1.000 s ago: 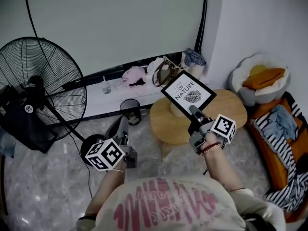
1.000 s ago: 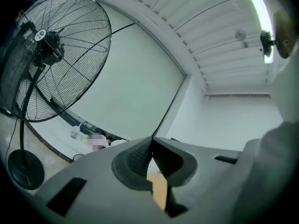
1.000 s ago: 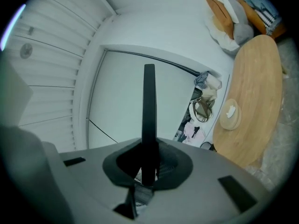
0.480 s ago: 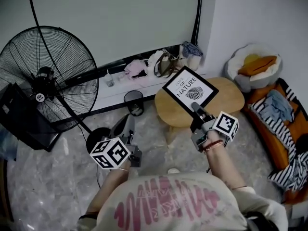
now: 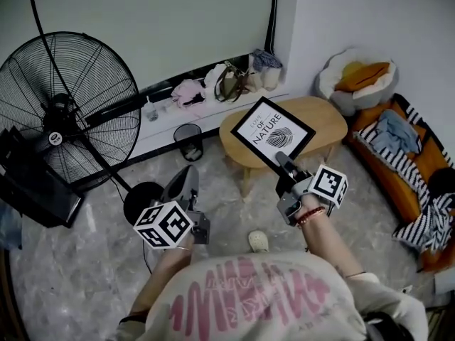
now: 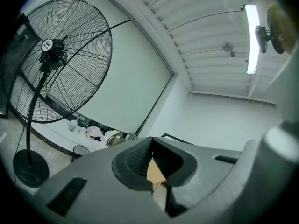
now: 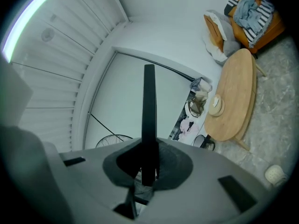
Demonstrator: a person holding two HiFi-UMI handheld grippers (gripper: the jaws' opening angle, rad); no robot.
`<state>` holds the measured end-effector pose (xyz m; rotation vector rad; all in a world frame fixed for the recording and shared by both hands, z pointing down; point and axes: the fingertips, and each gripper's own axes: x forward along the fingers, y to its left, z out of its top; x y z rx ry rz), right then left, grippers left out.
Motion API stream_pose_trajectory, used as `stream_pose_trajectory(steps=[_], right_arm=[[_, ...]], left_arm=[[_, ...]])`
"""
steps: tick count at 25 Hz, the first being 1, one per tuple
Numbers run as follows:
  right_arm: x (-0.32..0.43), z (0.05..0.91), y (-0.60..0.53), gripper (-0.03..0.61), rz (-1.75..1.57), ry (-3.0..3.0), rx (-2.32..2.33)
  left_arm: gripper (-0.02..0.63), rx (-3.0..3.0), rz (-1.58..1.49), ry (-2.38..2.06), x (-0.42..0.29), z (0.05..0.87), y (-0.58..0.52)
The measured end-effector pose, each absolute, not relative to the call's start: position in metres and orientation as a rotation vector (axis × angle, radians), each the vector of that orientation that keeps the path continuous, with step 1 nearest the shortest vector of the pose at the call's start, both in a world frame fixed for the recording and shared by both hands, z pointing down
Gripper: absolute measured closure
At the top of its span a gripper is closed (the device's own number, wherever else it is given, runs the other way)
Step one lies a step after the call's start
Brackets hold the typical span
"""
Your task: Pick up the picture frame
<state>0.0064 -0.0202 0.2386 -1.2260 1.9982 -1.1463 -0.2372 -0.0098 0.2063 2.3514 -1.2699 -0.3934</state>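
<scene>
The picture frame (image 5: 272, 132) is black with a white print of a leaf. It hangs in the air over the near edge of the round wooden table (image 5: 325, 118), tilted, with my right gripper (image 5: 283, 163) shut on its lower corner. In the right gripper view the picture frame (image 7: 149, 106) stands edge-on, clamped between the jaws of the right gripper (image 7: 148, 171). My left gripper (image 5: 186, 185) is held over the floor to the left, apart from the frame. In its own view the left gripper (image 6: 150, 146) has its jaw tips together with nothing between them.
A big standing fan (image 5: 67, 98) fills the left side. A small black bin (image 5: 188, 139) stands by the cluttered wall ledge (image 5: 213, 87). A cushion seat (image 5: 355, 80) and a sofa with striped cloth (image 5: 409, 176) lie on the right. A white slipper (image 5: 257, 241) lies on the floor.
Both grippers have drawn back from the table toward me. The frame came along in the right gripper and now hangs over the table's near edge rather than its middle.
</scene>
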Motion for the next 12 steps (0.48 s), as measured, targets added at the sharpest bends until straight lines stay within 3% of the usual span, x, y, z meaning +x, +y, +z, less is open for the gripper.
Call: stream_pose_trajectory(steps=[12], right_arm=[[0.016, 0.286, 0.050, 0.536, -1.217, 1.962, -1.310]], left_arm=[[0.611, 2.319, -0.335, -1.196, -0.215, 0.251, 0.047]])
